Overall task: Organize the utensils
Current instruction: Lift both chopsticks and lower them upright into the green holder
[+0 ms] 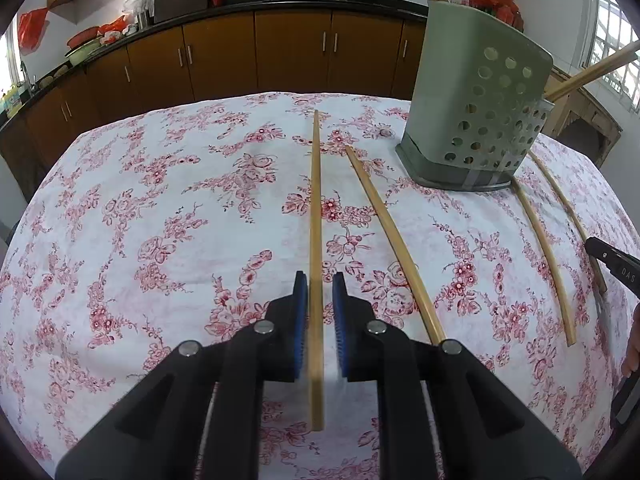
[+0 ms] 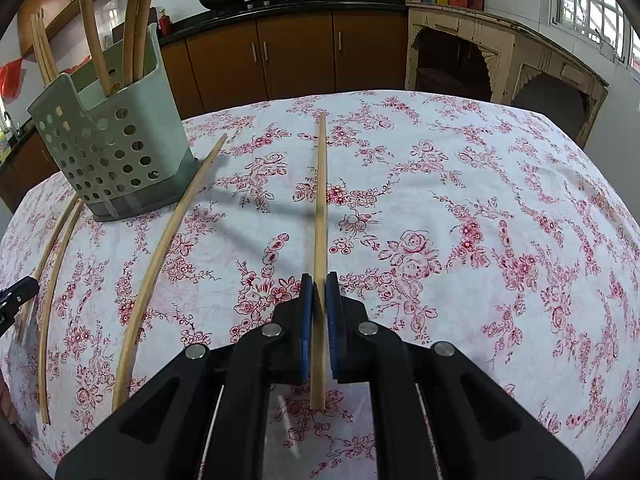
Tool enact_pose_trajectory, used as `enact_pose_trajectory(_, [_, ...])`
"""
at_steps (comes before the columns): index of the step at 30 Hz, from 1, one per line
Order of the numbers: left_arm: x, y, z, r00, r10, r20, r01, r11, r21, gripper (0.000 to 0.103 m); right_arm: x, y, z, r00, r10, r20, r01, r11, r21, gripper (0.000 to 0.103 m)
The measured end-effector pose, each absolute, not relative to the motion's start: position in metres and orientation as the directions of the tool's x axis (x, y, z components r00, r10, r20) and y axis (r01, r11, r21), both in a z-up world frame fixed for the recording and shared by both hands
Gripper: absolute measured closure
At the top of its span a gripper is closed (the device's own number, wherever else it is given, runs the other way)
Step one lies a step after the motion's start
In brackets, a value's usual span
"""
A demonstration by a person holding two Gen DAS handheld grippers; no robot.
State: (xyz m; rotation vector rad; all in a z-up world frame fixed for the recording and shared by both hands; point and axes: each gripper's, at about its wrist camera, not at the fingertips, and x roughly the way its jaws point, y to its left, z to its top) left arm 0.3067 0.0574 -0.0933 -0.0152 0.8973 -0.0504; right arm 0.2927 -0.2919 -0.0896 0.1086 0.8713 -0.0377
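Note:
A grey-green perforated utensil holder (image 1: 476, 108) stands on the floral tablecloth, with several wooden chopsticks upright in it (image 2: 108, 128). My left gripper (image 1: 320, 286) straddles a chopstick (image 1: 316, 208) lying on the cloth; the jaws stand slightly apart with a gap on the right side. A second chopstick (image 1: 390, 236) lies to its right, and two more (image 1: 544, 256) lie beyond the holder. My right gripper (image 2: 319, 286) is shut on a chopstick (image 2: 321, 200), which looks slightly lifted. Three loose chopsticks (image 2: 156, 264) lie left of it, near the holder.
The round table (image 2: 500, 200) has a floral cloth. Brown kitchen cabinets (image 1: 256, 52) with woks on the counter run behind. A pale wooden sideboard (image 2: 512, 52) stands at the right. The other gripper's tip shows at the right edge of the left wrist view (image 1: 608, 264).

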Motion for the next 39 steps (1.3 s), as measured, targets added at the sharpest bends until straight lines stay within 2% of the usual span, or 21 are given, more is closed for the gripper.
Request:
enact_pose_trajectory(21, [0.288,0.059,-0.093,0.619,-0.058,-0.783,0.081,0.997,-0.01,0.084,0.287,-0.292,-0.09,0.643,0.016,-0.765,0.068,0.995,0.077,0.095])
enact_pose_trajectory(23, [0.286,0.06,-0.093,0.619,-0.057,-0.783,0.078,0.997,-0.011,0.086,0.287,-0.292,-0.089,0.644,0.018,-0.765,0.068,0.994,0.08,0.095])
enact_pose_trajectory(24, [0.285,0.061,-0.093,0.62,-0.051,-0.783,0.073,0.997,-0.007,0.091,0.285,-0.293,-0.089,0.644,0.023,-0.764,0.067,0.994,0.086,0.095])
enact_pose_trajectory(26, [0.285,0.061,-0.093,0.619,-0.053,-0.783,0.071,0.997,-0.011,0.095,0.285,-0.296,-0.089,0.646,0.036,-0.763,0.067,0.992,0.104,0.095])
enact_pose_trajectory(33, [0.273,0.064,-0.087,0.609,-0.052,-0.791,0.079,0.997,-0.004,0.095,0.269,-0.302,-0.074,0.688,0.039,-0.725,0.061,0.992,0.111,0.096])
enact_pose_trajectory(39, [0.261,0.069,-0.064,0.646,-0.053,-0.761,0.082,0.997,0.0,0.095,0.254,-0.315,-0.048,0.745,0.028,-0.667,0.067,0.991,0.117,0.096])
